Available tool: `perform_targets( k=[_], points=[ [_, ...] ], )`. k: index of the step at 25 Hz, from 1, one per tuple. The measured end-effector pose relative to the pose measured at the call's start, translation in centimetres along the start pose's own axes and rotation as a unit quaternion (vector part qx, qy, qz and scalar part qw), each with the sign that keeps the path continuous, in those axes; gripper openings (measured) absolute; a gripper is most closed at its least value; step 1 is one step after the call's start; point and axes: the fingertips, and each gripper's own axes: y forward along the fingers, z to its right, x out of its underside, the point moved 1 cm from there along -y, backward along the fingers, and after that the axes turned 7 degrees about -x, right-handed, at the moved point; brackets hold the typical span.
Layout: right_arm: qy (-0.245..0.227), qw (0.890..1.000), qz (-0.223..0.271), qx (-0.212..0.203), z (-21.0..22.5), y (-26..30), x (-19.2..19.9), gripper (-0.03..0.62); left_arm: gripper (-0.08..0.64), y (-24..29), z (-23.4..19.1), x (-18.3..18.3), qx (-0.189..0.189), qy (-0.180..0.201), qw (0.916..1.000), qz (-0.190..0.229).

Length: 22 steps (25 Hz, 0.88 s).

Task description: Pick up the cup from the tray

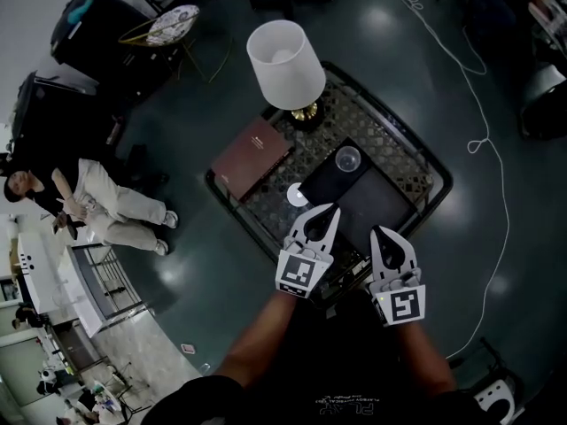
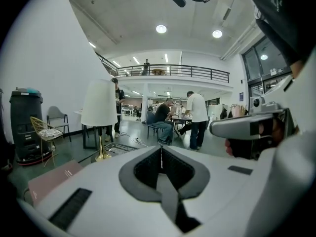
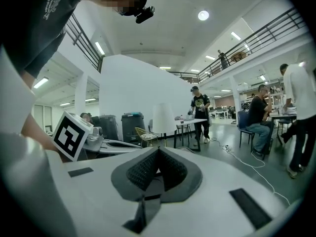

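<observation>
A clear cup (image 1: 348, 158) stands upright at the far end of a black tray (image 1: 376, 204) on the low table. My left gripper (image 1: 330, 211) hovers over the tray's near left edge, shut and empty, a short way short of the cup. To its right my right gripper (image 1: 384, 234) hangs above the tray's near end, also shut with nothing in it. In the left gripper view the jaws (image 2: 160, 149) meet at a thin seam; in the right gripper view (image 3: 158, 150) they meet likewise. Neither gripper view shows the cup.
A lamp with a white shade (image 1: 283, 63) stands at the table's far corner, a brown book (image 1: 252, 156) lies left of the tray, and a small white disc (image 1: 298, 195) rests beside the tray. A person (image 1: 97, 204) sits on the floor to the left. A white cable (image 1: 483, 131) runs along the floor at right.
</observation>
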Motion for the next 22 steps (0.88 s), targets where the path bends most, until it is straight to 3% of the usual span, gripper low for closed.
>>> perform_targets(
  k=[7,12,18,22],
  points=[
    [0.01,1.0,-0.019,0.008,1.1,0.6,1.1,0.003,0.022,3.3,-1.1,2.2,-0.01,0.013,0.9994,-0.031],
    [0.014,0.999,-0.032,0.009,2.0,1.0,1.8,0.003,0.172,5.6,-1.5,3.9,-0.022,0.019,0.9982,-0.053],
    [0.024,0.998,-0.05,0.016,2.9,0.9,2.3,0.003,0.288,8.1,-2.1,5.5,-0.031,0.029,0.9962,-0.076],
    [0.027,0.999,-0.03,0.018,3.3,1.3,2.2,0.003,0.328,9.7,-2.9,7.2,-0.035,0.03,0.9944,-0.095]
  ],
)
